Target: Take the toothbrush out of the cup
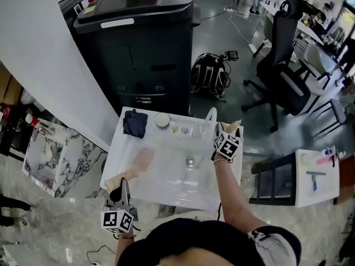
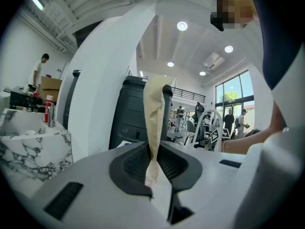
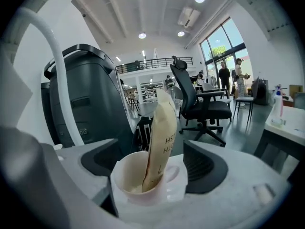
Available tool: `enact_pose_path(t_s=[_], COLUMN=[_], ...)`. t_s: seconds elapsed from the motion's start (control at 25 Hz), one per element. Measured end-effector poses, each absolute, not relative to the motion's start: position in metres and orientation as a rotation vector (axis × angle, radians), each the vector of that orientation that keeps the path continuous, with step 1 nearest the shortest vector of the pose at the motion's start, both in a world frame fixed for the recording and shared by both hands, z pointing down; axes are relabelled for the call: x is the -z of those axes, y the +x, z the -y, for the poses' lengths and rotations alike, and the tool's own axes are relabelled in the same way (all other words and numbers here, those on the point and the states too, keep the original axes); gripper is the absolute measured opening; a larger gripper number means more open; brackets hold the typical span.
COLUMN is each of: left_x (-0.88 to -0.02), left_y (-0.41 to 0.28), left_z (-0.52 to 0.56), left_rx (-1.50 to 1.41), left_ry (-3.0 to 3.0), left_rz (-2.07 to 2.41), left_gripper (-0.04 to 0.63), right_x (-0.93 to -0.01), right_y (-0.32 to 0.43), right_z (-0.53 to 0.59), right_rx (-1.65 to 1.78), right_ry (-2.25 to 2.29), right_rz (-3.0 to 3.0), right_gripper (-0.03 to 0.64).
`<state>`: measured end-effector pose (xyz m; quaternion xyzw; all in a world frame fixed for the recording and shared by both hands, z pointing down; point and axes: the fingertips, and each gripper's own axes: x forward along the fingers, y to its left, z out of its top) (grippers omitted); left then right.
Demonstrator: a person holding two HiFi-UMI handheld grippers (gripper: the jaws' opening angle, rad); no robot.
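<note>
The right claw (image 3: 152, 165) stands wide around a white cup (image 3: 127, 187), pads not pressing it. A wrapped toothbrush (image 3: 159, 142) leans inside the cup. The left claw (image 2: 153, 168) is clamped narrow on a beige packet (image 2: 153, 111).

Right of the dark copier (image 1: 136, 43): a backpack (image 1: 209, 75) and an office chair (image 1: 283, 65) on the grey floor (image 1: 222, 26); left, a marble cabinet (image 1: 47, 154).

Bare basin (image 1: 166, 176) between dark cloth (image 1: 135, 123), white faucet (image 1: 211, 114) and cup (image 3: 138, 194)
</note>
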<state>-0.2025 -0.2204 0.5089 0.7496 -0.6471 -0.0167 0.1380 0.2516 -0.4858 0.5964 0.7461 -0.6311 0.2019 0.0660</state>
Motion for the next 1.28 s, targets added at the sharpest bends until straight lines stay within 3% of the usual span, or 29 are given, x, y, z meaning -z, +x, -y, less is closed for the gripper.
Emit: enact_pose_path(t_s=[0.08,0.24,0.36,0.76,1.28], left_x=[-0.509,-0.512,-0.515,-0.516,-0.526], left_y=[-0.212,-0.228,-0.233,-0.222,-0.191], left_z=[0.212,0.206,0.207,0.222,0.235], left_rx=[0.048,0.049,0.053,0.044,0.03], left_ry=[2.131,2.074,2.061,2.112,2.224], left_rz=[1.911,1.96,1.967,1.91,1.76], left_gripper=[0.043,0.043,0.043,0.043,0.043], right_x=[-0.602,-0.609,-0.609,-0.587,-0.478], right_y=[0.256,0.265,0.264,0.24,0.244], right_z=[0.489,0.489,0.49,0.486,0.414], right_rx=[-0.595,-0.563,-0.55,-0.489,-0.243], right_ry=[2.257,2.269,2.25,2.147,2.204], right_rz=[1.856,1.785,1.802,1.984,2.25], right_gripper=[0.383,0.113,0.032,0.017,0.009])
